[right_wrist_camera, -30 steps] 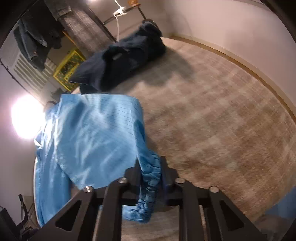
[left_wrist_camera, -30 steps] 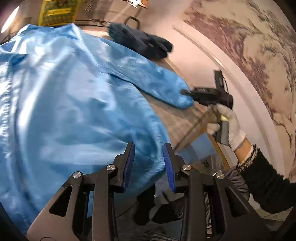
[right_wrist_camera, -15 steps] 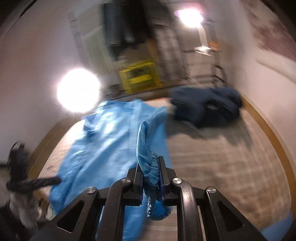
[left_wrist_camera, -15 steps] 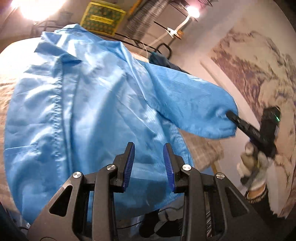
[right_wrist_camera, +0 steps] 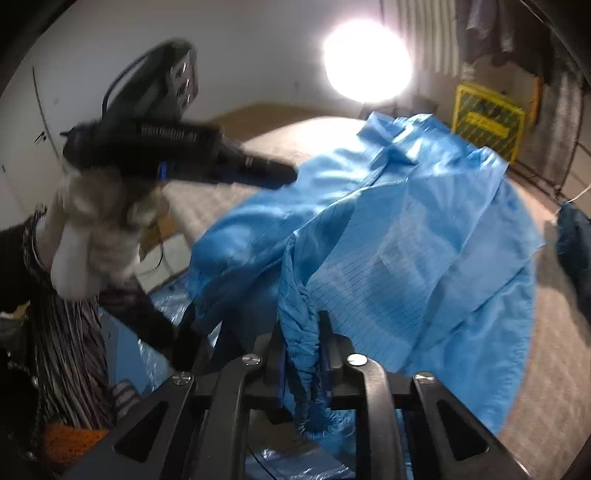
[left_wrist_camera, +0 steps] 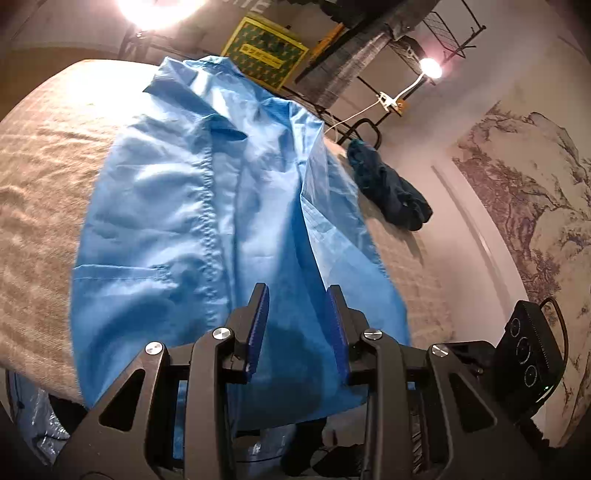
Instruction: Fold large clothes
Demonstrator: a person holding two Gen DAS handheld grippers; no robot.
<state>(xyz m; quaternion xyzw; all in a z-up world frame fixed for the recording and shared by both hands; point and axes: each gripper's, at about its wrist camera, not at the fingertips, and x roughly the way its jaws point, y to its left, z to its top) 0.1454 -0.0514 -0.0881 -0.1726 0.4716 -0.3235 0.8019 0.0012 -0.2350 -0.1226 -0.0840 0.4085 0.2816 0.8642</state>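
Blue coat (left_wrist_camera: 177, 221), on bed (left_wrist_camera: 40, 177): our right gripper (right_wrist_camera: 301, 350) pinches the cuff (right_wrist_camera: 299, 332); left gripper (left_wrist_camera: 297, 325) gapes empty. We should lay the sleeve flat, square to the bed's near edge.

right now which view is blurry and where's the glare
Right wrist view: the gloved left hand and its black left tool are motion-smeared, and a round lamp blows out white. Left wrist view: sharp, with glare from a lamp at the top edge.
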